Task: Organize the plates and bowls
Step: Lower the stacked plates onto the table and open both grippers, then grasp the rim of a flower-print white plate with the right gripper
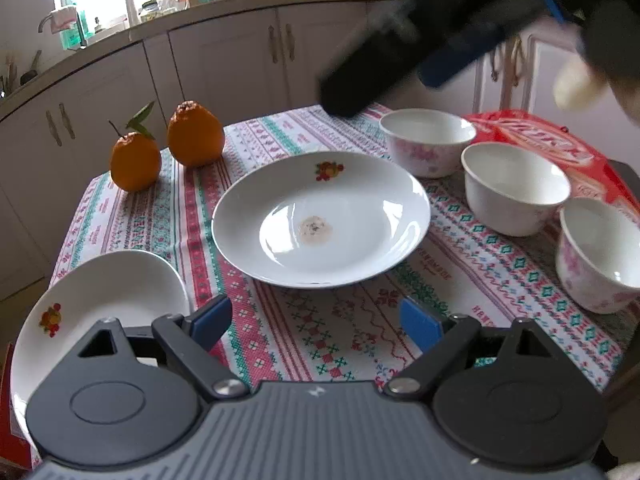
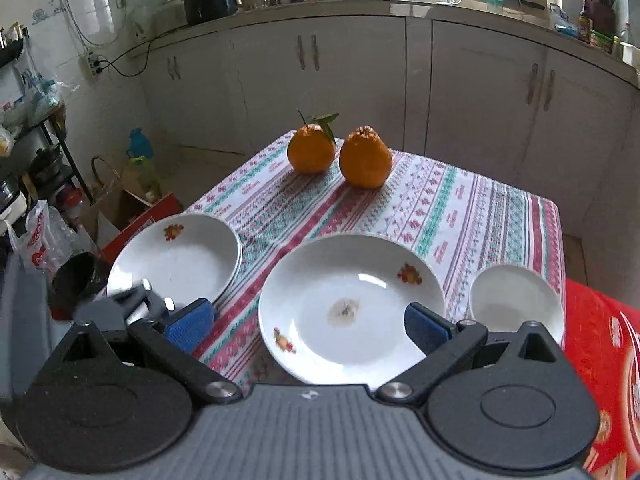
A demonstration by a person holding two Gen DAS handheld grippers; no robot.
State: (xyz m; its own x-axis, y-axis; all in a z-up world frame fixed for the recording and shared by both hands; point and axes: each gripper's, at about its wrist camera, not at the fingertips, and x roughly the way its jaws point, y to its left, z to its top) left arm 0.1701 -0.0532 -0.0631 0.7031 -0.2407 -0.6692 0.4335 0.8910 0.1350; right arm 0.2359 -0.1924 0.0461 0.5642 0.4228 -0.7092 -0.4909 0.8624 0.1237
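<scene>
A large white plate [image 1: 320, 220] with a fruit print and a small stain lies mid-table; it also shows in the right wrist view [image 2: 352, 308]. A smaller white plate [image 1: 96, 300] lies at the near left edge, also in the right wrist view [image 2: 176, 260]. Three white floral bowls stand at the right: far [image 1: 426, 140], middle [image 1: 514, 188], near [image 1: 600, 256]. One bowl [image 2: 516, 300] shows in the right wrist view. My left gripper [image 1: 316, 324] is open and empty over the cloth. My right gripper [image 2: 312, 324] is open and empty above the large plate's near rim; it appears blurred [image 1: 408, 76] at top right.
Two oranges [image 1: 196, 136] [image 1: 136, 160] stand at the far left of the patterned tablecloth [image 1: 320, 344]. A red box [image 1: 560, 148] lies under the bowls at the right. Kitchen cabinets [image 2: 400, 80] run behind. Bags and boxes [image 2: 120, 208] sit on the floor left of the table.
</scene>
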